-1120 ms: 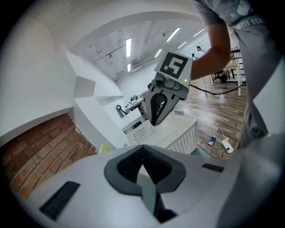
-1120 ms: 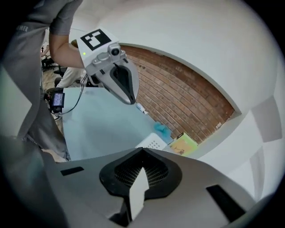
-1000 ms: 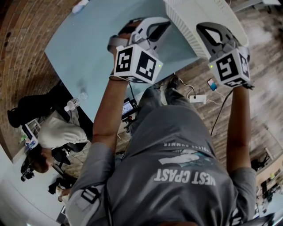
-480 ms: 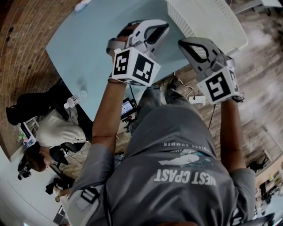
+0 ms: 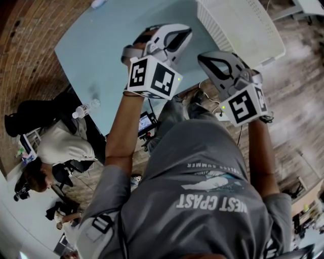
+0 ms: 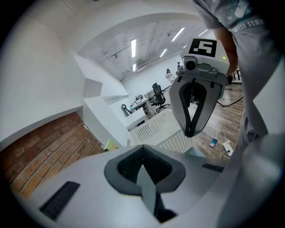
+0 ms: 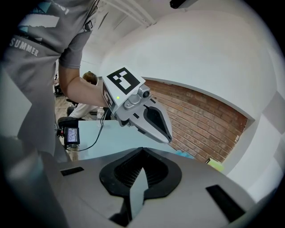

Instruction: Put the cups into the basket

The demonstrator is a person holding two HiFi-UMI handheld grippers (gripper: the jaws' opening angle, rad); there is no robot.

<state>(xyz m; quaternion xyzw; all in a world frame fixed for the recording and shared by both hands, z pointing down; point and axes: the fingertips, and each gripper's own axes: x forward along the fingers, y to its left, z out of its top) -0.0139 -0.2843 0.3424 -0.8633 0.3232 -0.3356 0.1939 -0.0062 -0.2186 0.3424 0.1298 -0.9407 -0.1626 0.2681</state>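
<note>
No cup shows in any view. The white perforated basket (image 5: 243, 25) stands on the light blue table (image 5: 111, 55) at the upper right of the head view, and its wall also shows as the basket (image 6: 160, 129) in the left gripper view. My left gripper (image 5: 185, 31) hovers over the table's near edge, shut and empty. My right gripper (image 5: 202, 57) is just right of it, off the basket's near corner, also shut with nothing held. The two tips point toward each other. Each gripper view shows its own jaws pressed together, the left gripper (image 6: 143, 155) and the right gripper (image 7: 142, 153).
A small blue-and-white object (image 5: 97, 3) lies at the table's far edge. A seated person (image 5: 61, 146) and a water bottle (image 5: 81, 110) are on the left beside the table. A phone and charger (image 6: 222, 144) lie on the wooden floor. A brick wall (image 7: 200, 124) runs behind.
My right gripper has swung left and down, off the basket's front and toward the left gripper. The left gripper has barely moved.
</note>
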